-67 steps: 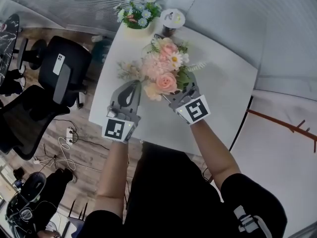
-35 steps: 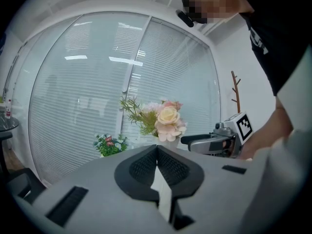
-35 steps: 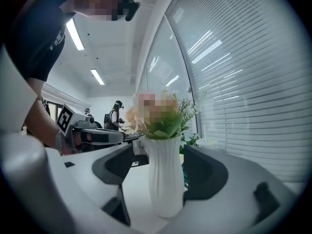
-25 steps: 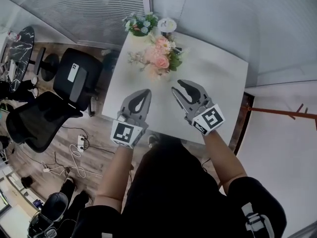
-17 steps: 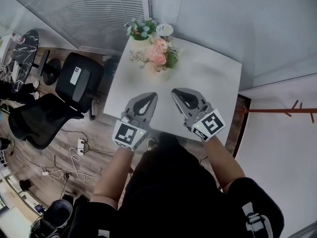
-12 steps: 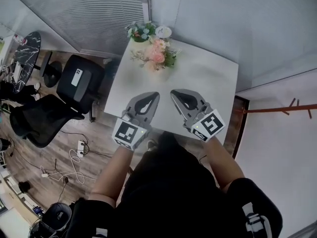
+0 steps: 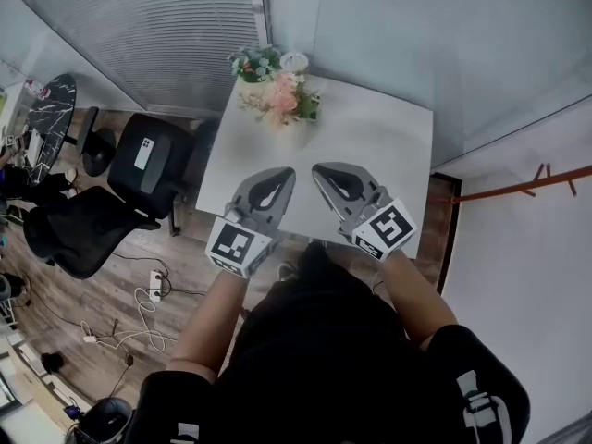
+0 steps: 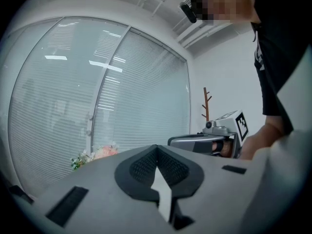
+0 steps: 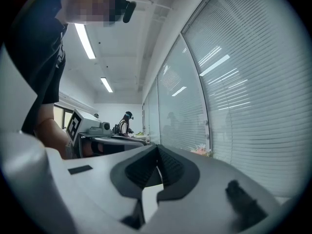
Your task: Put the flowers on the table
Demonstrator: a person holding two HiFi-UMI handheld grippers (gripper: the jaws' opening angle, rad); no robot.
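The pink and peach bouquet [image 7: 280, 103] lies at the far end of the white table [image 7: 370, 155]; no gripper touches it. My left gripper [image 7: 285, 176] and right gripper [image 7: 319, 172] hover side by side over the table's near edge, well short of the bouquet. Both are shut and hold nothing. In the left gripper view the jaws [image 8: 156, 147] meet at the tip, with the bouquet [image 8: 97, 154] small at lower left and the other gripper [image 8: 204, 141] to the right. The right gripper view shows shut jaws [image 9: 157, 147] and the bouquet [image 9: 201, 151] far off by the blinds.
A pot of blue and white flowers [image 7: 255, 63] and a round white cup [image 7: 294, 61] stand at the table's far edge by the blinds. Black office chairs [image 7: 153, 160] sit to the left, one with a phone [image 7: 141, 153] on it. A brown coat rack [image 7: 536, 181] stands at right.
The grippers first held the bouquet, then let it go on the table. Since then both have drawn back and risen, and the right jaws have gone from slightly apart to shut.
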